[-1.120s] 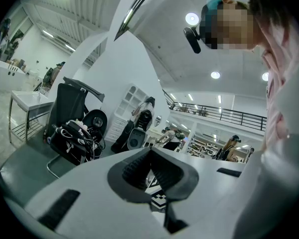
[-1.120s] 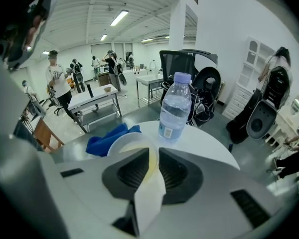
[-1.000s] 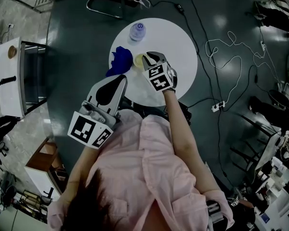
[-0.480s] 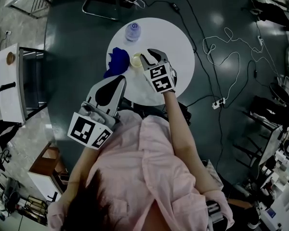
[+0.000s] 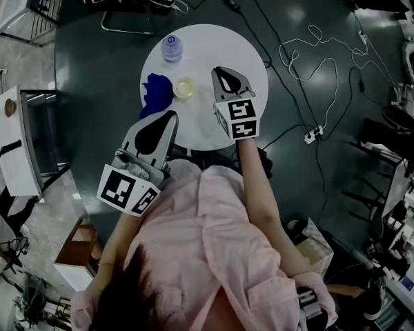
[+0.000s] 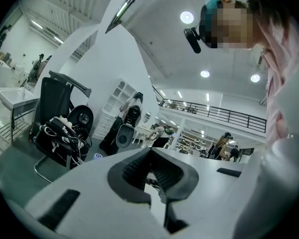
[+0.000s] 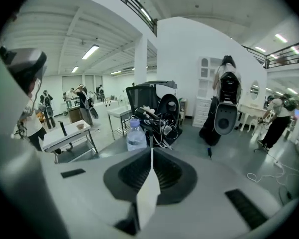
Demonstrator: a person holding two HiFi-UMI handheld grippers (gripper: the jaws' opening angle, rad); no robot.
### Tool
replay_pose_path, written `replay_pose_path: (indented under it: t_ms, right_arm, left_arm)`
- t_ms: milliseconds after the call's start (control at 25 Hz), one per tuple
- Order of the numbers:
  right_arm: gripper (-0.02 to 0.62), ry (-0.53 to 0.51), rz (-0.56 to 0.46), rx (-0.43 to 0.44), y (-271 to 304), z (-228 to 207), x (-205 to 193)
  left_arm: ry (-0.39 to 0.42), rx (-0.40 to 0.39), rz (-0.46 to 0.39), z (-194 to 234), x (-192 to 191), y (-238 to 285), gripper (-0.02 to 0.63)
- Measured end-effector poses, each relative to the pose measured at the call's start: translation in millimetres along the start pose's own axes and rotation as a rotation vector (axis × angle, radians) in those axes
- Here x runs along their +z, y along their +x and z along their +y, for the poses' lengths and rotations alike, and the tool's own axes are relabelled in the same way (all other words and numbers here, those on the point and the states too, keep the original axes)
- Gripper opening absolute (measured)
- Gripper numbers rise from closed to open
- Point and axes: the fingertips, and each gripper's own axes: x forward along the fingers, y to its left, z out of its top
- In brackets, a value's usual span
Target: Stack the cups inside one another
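Cups are seen only as one pale yellow cup [image 5: 184, 87], upright left of the round table's [image 5: 214, 47] middle, just beside a blue cloth [image 5: 155, 95] at the left edge; whether others are nested inside cannot be told. So light a cup could be tipped or pushed into the cloth if approached with jaws together. The right gripper [image 5: 222, 73] is held over the table, right of the cup, clenched on nothing; the left gripper [image 5: 167, 116], likewise closed and empty, is held at the near edge.
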Motion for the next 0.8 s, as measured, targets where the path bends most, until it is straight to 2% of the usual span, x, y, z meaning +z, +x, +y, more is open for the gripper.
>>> replay_pose_path:
  t_ms: [400,800]
  right_arm:
    - [0.034,0.131,-0.09,-0.128,-57.9,-46.2,5.0]
    - [0.034,0.244,-0.202,-0.201,-118.9,-70.6,18.0]
  left_arm:
    - [0.038,-0.056,0.03,-15.2,-3.7,9.1,0.014]
    - [0.062,-0.063,0.04,-18.4,-1.0,6.3,0.014]
